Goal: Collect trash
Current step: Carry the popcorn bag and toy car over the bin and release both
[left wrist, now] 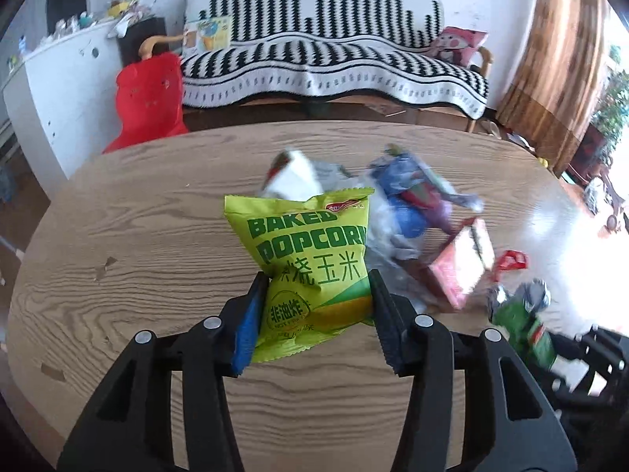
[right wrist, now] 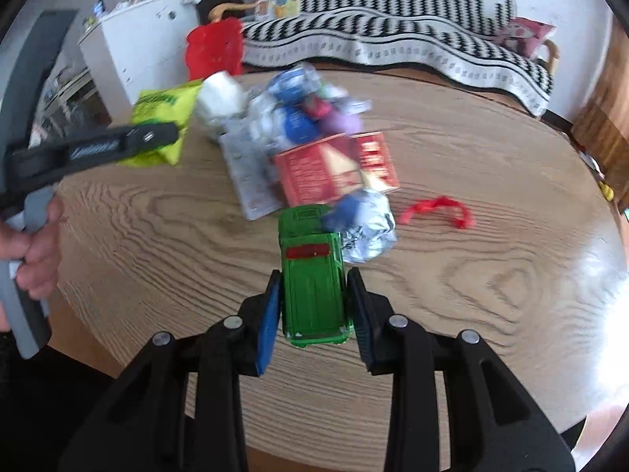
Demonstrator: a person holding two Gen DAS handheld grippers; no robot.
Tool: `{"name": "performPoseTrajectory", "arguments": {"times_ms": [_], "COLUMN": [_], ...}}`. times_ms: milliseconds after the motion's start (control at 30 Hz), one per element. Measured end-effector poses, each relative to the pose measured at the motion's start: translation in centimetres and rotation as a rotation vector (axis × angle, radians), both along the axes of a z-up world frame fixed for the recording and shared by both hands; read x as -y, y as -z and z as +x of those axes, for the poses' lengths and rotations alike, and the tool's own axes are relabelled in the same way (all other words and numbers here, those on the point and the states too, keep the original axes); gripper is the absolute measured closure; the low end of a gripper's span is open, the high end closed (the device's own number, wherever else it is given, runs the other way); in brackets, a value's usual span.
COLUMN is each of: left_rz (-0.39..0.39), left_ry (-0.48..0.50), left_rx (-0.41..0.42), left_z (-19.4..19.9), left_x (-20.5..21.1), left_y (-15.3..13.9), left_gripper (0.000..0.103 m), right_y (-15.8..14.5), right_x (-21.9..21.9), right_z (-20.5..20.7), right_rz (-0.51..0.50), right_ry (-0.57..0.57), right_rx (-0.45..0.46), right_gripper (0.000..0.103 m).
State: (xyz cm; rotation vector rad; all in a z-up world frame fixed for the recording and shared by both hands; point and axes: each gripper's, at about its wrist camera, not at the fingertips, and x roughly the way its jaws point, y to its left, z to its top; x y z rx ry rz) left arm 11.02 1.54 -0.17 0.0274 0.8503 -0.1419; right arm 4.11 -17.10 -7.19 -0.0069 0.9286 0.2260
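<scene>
Left wrist view: left gripper (left wrist: 314,306) at lower centre, clamped on a green baked popcorn bag (left wrist: 310,267), fingers pressing both sides of its lower half, bag upright and lifted above the wooden table (left wrist: 137,236). Behind the bag, at frame centre, a blurred heap of trash: a white crumpled wrapper (left wrist: 293,175), a blue and clear plastic wrapper (left wrist: 405,204), a red carton (left wrist: 460,263) lying tilted to the right. Further right, a red scrap (left wrist: 511,261) on the tabletop, and at lower right a green toy car (left wrist: 525,326), blurred, held by the other tool. In the upper part of the frame, a black-and-white patterned sofa (left wrist: 334,59); at upper left, a red bag (left wrist: 151,102) beside a white cabinet (left wrist: 67,90).

Right wrist view: right gripper (right wrist: 314,303) at lower centre, closed on the green toy car (right wrist: 314,283), fingers against both its sides, car pointing away. Just beyond its front, touching or nearly so, a crumpled silver and blue wrapper (right wrist: 363,224). Above that, the red carton (right wrist: 334,169) on a flat printed sheet (right wrist: 247,173), with the blue and clear plastic wrapper (right wrist: 298,114) and the white crumpled wrapper (right wrist: 220,98) behind. Red scrap (right wrist: 436,210) at centre right on the wooden table (right wrist: 491,275). At left, the left gripper (right wrist: 157,137) holding the green baked popcorn bag (right wrist: 163,114), a hand (right wrist: 35,255) on its grey handle.
</scene>
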Motion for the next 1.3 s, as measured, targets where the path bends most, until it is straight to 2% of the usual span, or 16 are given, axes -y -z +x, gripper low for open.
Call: {"name": "performPoseTrajectory", "arguments": {"times_ms": [67,200,333,600,767,1033,1167,1300], "left_rz": [-0.023,-0.014,-0.034,-0.073,-0.097,-0.075,-0.052,-0.036], "left_ry": [0.03,0.112,0.236,0.523,0.712,0.907,0.938,0.943], "left_rx": [0.012,0.059,0.078,0.078,0.049,-0.039,-0.074,-0.101], "left_z": [-0.7,-2.3,-4.3,-10.6,-15.9,-21.4,-22.2,-21.1], "left_x": [1.9,6.5,13.1,27.6,36.5,46.3,48.7,50.0], "left_y": [-0.8,-1.9,-2.6,-1.5,0.7,5.6,7.5,8.7], "left_gripper": [0.053,0.053,0.053,0.053,0.053,0.053,0.053,0.053], "right_y": [-0.7,-1.6,-2.1,0.1,2.7,8.9,10.9,11.1], "right_x": [3.1,9.5,18.0,33.7,40.8,48.9,50.4,50.7], "right_z": [-0.7,-2.5,-5.4,-13.8,-18.4,-24.4,-25.3,-25.0], "right_rz": [0.005,0.013,0.02,0.037,0.055,0.153,0.186,0.206], "right_ry": [0.055,0.176,0.336,0.632,0.774,0.948,0.978,0.983], "right_rx": [0.007,0.022,0.025,-0.029,-0.087,-0.258,-0.307,-0.313], "right_gripper": [0.07,0.07,0.07,0.07,0.07,0.069,0.069,0.069]}}
